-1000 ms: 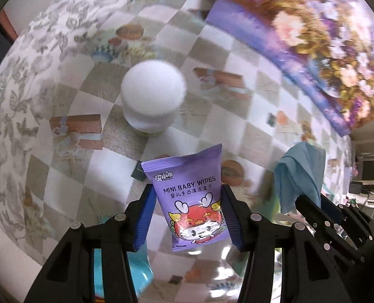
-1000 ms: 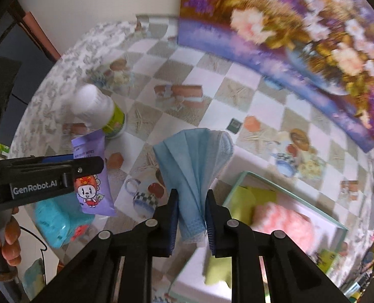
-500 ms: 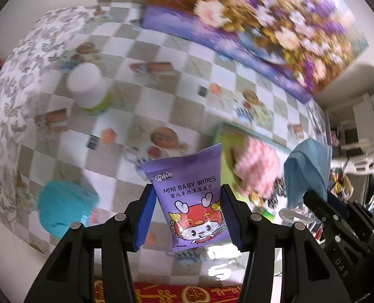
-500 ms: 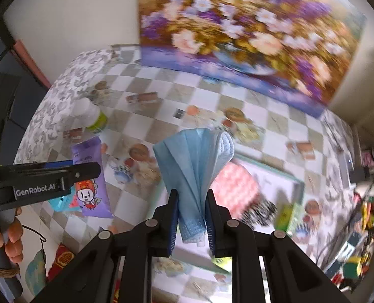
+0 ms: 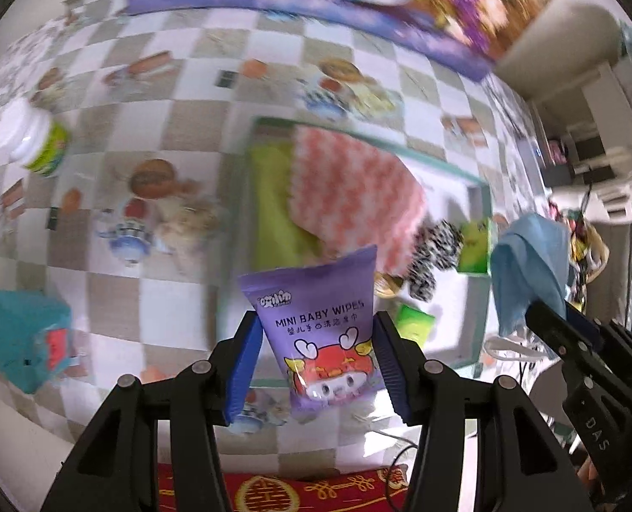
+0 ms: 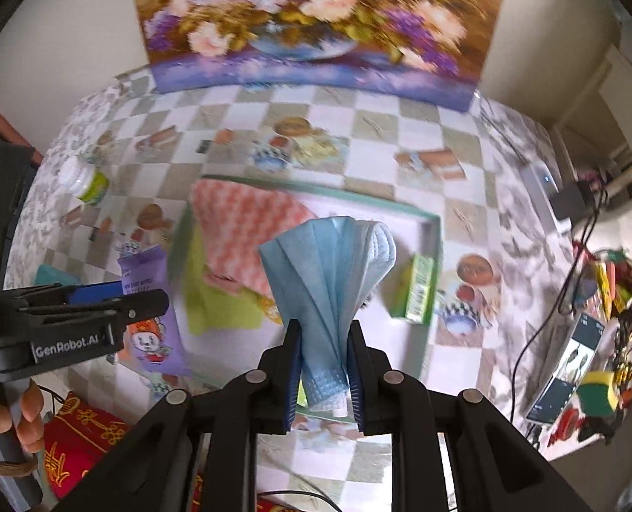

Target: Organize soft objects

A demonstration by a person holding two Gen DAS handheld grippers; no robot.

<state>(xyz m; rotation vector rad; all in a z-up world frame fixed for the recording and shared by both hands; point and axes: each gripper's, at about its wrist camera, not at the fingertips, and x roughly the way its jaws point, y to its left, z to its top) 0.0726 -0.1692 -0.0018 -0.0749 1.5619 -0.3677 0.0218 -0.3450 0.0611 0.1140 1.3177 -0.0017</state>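
Note:
My left gripper [image 5: 316,341] is shut on a purple pack of mini baby wipes [image 5: 320,320] and holds it in the air over the near edge of a green-rimmed tray [image 5: 358,136]. My right gripper [image 6: 324,354] is shut on a folded light-blue face mask [image 6: 329,273], held above the same tray [image 6: 433,230]. The tray holds a pink-and-white cloth [image 6: 243,222], a yellow-green cloth [image 6: 213,298], a black-and-white item [image 5: 431,251] and small green packets [image 6: 418,294]. The mask [image 5: 529,264] and the wipes [image 6: 154,324] each show in the other view.
A white bottle with a green label [image 5: 30,141] stands at the table's left. A teal packet [image 5: 21,333] lies near the front left edge. A flower painting [image 6: 316,21] leans against the wall behind. Cables, a phone [image 6: 567,371] and clutter sit at the right.
Both grippers have moved right and back from the bottle area, so they now hang over the tray. Both keep their hold; the views are blurred by motion.

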